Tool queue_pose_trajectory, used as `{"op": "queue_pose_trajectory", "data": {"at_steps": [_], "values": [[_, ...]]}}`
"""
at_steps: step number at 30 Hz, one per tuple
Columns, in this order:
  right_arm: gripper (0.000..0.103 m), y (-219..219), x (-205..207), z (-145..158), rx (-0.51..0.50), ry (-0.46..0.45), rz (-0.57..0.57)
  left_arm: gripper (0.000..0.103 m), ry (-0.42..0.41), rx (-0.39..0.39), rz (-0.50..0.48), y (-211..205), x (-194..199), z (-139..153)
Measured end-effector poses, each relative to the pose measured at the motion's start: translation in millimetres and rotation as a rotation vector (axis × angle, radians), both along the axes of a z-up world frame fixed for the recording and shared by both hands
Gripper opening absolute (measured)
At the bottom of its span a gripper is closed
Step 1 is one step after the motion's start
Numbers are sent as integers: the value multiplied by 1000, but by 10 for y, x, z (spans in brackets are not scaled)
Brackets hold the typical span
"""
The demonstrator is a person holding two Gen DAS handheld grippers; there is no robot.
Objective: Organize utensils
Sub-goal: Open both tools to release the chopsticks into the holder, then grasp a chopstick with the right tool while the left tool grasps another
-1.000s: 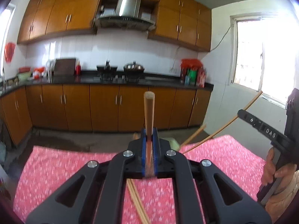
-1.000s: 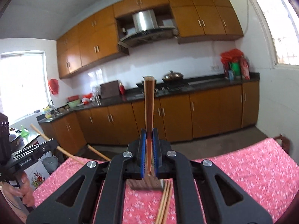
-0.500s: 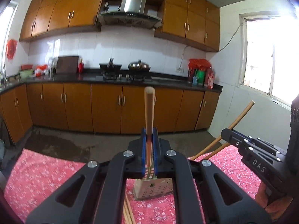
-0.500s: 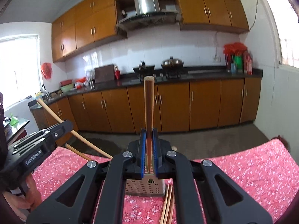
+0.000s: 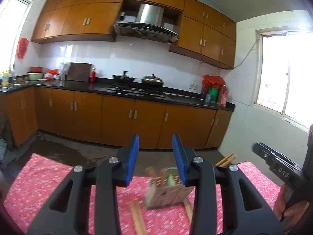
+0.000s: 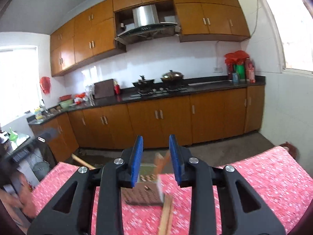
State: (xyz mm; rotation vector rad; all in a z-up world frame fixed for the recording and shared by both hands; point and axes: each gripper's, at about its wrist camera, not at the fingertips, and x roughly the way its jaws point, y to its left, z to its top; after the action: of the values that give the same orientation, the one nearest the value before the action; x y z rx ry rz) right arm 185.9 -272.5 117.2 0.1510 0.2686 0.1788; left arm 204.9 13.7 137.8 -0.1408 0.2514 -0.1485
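A perforated metal utensil holder [image 5: 168, 192] stands on the red floral tablecloth [image 5: 49, 176], with chopstick ends showing in its top. It also shows in the right wrist view [image 6: 144, 192], blurred. My left gripper [image 5: 155, 156] is open and empty above and behind the holder. My right gripper [image 6: 156, 156] is open and empty over the holder. Loose chopsticks [image 5: 138, 217] lie on the cloth beside the holder, and more show in the right wrist view [image 6: 166, 213]. The right gripper body [image 5: 281, 168] shows at the left view's right edge.
The table's far edge drops to a grey floor [image 5: 78, 148]. Brown kitchen cabinets [image 5: 117, 115] and a dark counter with pots [image 5: 137, 90] stand behind. A window [image 5: 283, 74] is on the right wall.
Both grippers have opened and let go of their chopsticks, which are now in the holder. Both grippers have moved down closer to the holder.
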Motion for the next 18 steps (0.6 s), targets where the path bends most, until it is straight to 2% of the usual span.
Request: {"op": "queue_pose_trajectory", "data": {"at_steps": [3, 7, 9, 11, 14, 18], "values": [[29, -112, -27, -273, -24, 77, -35, 41, 52, 22, 49, 200, -194, -217], [28, -187, 87, -1011, -27, 298, -55, 41, 186, 83, 142, 419, -247, -782], [20, -118, 157, -1447, -27, 425, -24, 41, 264, 94, 168, 497, -227, -1076], [17, -10, 185, -1759, -29, 510, 9, 41, 344, 90, 172, 539, -192, -1359], [16, 136, 171, -2069, -34, 581, 38, 41, 423, 84, 155, 513, -185, -1659], [16, 241, 196, -2218, -56, 620, 54, 40, 485, 69, 102, 409, -222, -1935]]}}
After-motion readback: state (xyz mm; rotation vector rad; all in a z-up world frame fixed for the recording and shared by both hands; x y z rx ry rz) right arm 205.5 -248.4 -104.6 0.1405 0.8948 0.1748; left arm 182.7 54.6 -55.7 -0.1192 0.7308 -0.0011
